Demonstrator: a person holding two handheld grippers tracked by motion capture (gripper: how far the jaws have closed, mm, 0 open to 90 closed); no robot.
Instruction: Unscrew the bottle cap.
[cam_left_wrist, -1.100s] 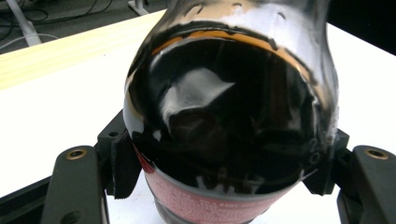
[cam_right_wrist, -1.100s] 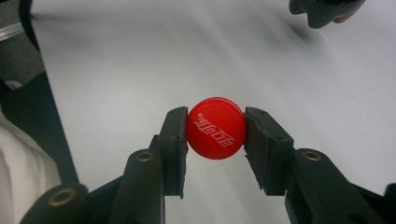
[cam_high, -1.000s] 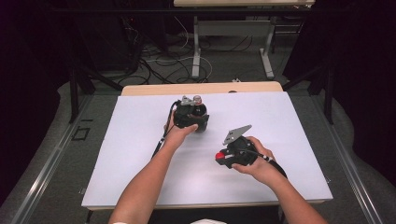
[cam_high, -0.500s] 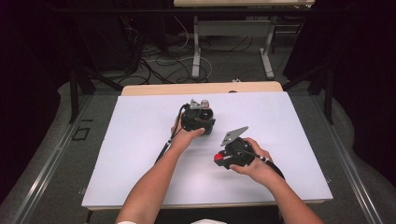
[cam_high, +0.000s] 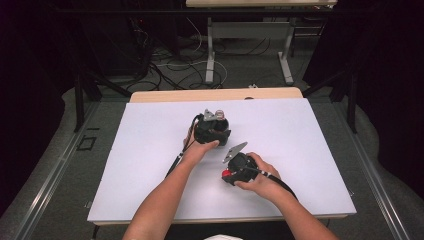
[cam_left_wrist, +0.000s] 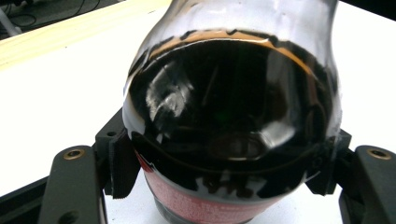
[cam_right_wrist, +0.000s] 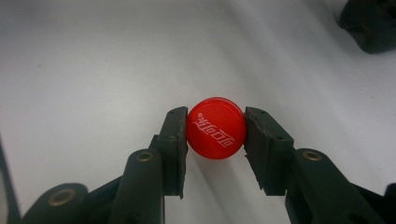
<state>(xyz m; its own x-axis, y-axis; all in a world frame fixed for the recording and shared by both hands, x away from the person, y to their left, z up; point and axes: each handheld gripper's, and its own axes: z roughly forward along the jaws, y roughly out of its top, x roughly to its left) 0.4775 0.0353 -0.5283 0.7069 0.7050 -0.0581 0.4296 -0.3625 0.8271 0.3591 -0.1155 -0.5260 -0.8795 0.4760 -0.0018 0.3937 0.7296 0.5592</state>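
A bottle of dark cola (cam_left_wrist: 233, 116) with a red label stands on the white table, its clear neck (cam_high: 218, 113) rising above my left gripper (cam_high: 212, 129). That left gripper (cam_left_wrist: 222, 168) is shut on the bottle's body, both pads (cam_left_wrist: 122, 163) pressing its sides. The jaws have just eased apart slightly with the bottle still gripped. My right gripper (cam_right_wrist: 216, 135) is shut on a red bottle cap (cam_right_wrist: 216, 134) with white lettering, held just over the table surface. In the high view the cap (cam_high: 226, 174) shows at the tip of the right gripper (cam_high: 229, 172), in front of the bottle.
A white sheet (cam_high: 300, 140) covers the table, with a wooden strip (cam_high: 215, 95) along its far edge. Beyond it are cables on the floor and another table's legs (cam_high: 210, 60). The left gripper's body (cam_right_wrist: 369, 23) appears far off in the right gripper view.
The right gripper has sunk toward the table with the cap and come slightly nearer the person. The left hand and bottle shifted a little to the right.
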